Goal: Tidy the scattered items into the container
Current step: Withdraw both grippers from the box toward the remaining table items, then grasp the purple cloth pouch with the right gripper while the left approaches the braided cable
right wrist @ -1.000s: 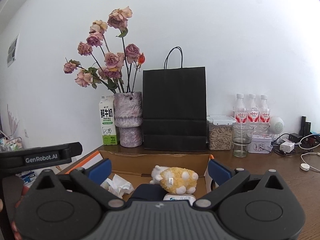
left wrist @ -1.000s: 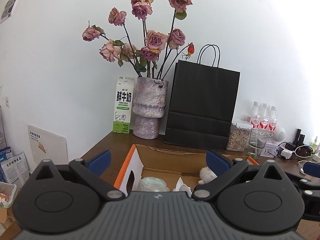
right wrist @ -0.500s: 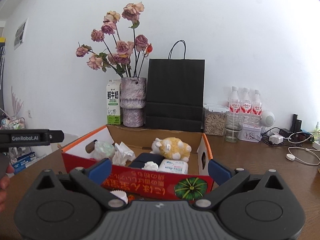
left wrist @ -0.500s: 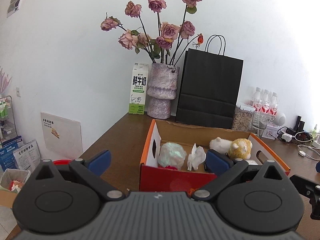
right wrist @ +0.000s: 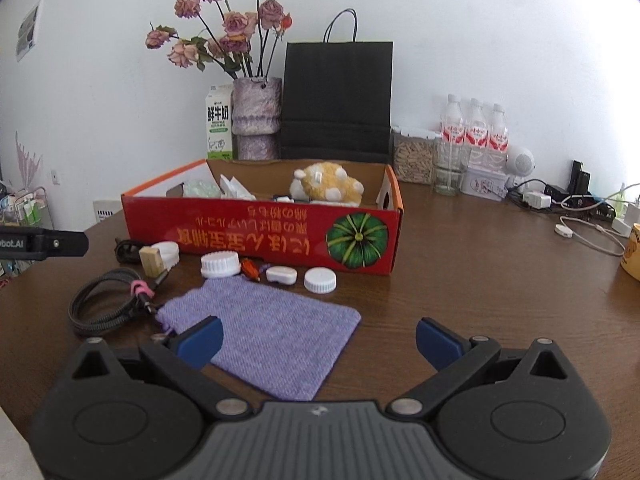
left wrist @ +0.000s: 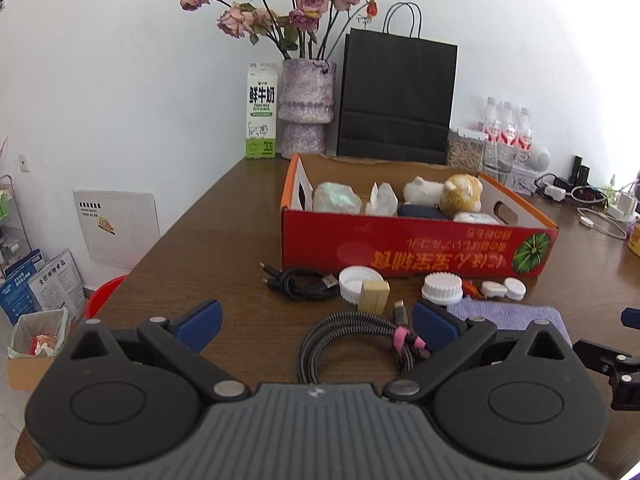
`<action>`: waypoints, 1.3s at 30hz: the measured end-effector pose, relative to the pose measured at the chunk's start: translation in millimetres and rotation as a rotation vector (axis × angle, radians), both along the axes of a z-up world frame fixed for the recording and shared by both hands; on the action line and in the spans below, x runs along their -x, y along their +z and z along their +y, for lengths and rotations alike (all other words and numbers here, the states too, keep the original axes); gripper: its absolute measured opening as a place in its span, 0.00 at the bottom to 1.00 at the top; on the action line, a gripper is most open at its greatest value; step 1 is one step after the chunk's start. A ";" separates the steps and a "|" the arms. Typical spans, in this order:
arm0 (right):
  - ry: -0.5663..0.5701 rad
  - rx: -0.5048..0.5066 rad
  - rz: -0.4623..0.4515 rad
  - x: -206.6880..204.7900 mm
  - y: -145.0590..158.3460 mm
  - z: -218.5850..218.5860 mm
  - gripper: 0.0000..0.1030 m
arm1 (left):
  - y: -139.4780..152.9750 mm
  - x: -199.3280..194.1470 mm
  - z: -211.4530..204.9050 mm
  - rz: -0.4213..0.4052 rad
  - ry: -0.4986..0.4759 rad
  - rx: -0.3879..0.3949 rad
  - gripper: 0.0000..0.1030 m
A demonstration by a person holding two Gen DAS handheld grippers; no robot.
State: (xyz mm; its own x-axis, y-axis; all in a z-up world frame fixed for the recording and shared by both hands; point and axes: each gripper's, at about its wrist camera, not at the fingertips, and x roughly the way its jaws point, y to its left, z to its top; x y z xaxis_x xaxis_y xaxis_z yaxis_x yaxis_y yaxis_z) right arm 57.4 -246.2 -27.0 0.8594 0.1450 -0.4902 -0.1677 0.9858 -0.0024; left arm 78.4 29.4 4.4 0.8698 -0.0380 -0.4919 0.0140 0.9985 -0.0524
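A red cardboard box (left wrist: 400, 246) (right wrist: 256, 240) on the brown table holds a plush toy (left wrist: 460, 196), tissues and other items. In front of it lie a black cable (left wrist: 298, 280), a braided cable (left wrist: 352, 340) (right wrist: 108, 300), a wooden block (left wrist: 374, 296), white caps (left wrist: 442, 288) (right wrist: 320, 280) and a purple knit pouch (right wrist: 264, 336). My left gripper (left wrist: 316, 326) is open and empty over the braided cable. My right gripper (right wrist: 318, 340) is open and empty over the pouch.
Behind the box stand a milk carton (left wrist: 261, 116), a vase of roses (left wrist: 306, 108), a black paper bag (left wrist: 396, 100), a jar and bottles (right wrist: 474, 128). Chargers and cables (right wrist: 580, 208) lie at the right. The table's left edge drops to floor clutter (left wrist: 38, 336).
Both grippers have pulled back and tilted down from the box. The loose items in front of the box have come into view. Both stayed open.
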 end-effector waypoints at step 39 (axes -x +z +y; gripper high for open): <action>0.054 0.011 0.076 -23.2 -15.3 18.2 1.00 | -38.8 -35.8 -15.5 0.143 -0.079 -0.017 0.88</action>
State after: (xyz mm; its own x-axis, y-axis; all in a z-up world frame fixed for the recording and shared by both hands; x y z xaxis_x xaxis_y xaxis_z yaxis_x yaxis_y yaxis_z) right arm 80.5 -228.0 -42.3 0.8106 0.1845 -0.5558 -0.2209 0.9753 0.0016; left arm 114.2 13.9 -34.3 0.7856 -0.0945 -0.6114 0.0863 0.9953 -0.0429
